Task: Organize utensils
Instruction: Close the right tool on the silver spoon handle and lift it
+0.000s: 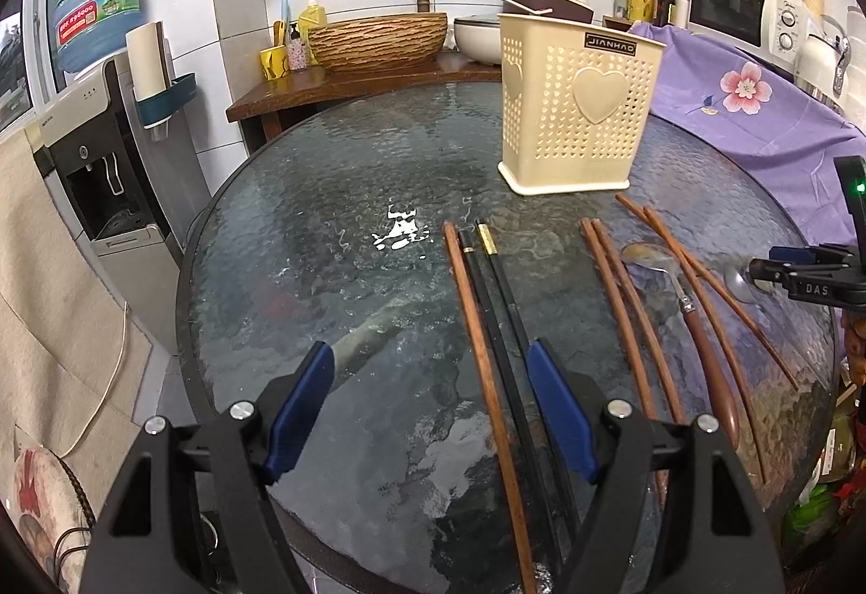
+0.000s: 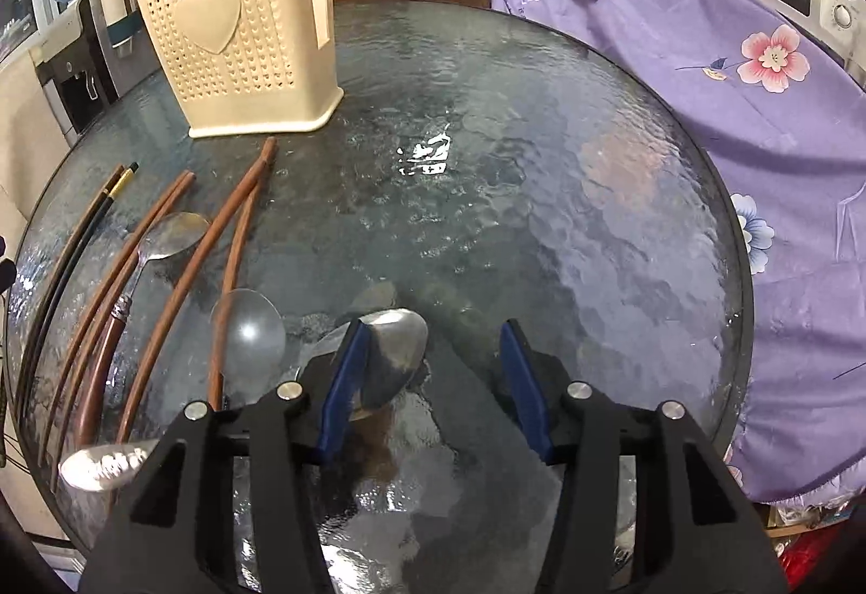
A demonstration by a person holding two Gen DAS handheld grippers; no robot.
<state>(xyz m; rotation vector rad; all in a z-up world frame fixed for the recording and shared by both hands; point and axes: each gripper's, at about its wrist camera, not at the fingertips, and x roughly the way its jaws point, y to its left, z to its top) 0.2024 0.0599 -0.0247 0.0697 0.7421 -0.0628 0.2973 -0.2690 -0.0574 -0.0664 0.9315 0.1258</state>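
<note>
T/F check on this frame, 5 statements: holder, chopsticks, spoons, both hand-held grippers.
1. The cream utensil holder stands upright on the glass table. True.
2. Chopsticks are already in the holder. False: no chopsticks show above its rim; the black chopsticks and the brown ones lie flat on the table.
3. The left hand-held gripper grips a chopstick. False: its jaws are open, pads clear of the chopsticks lying between them.
4. A metal spoon bowl lies at the right hand-held gripper's left pad, jaws not clamped. True.
5. The wooden-handled spoon lies among the brown chopsticks. True.
</note>
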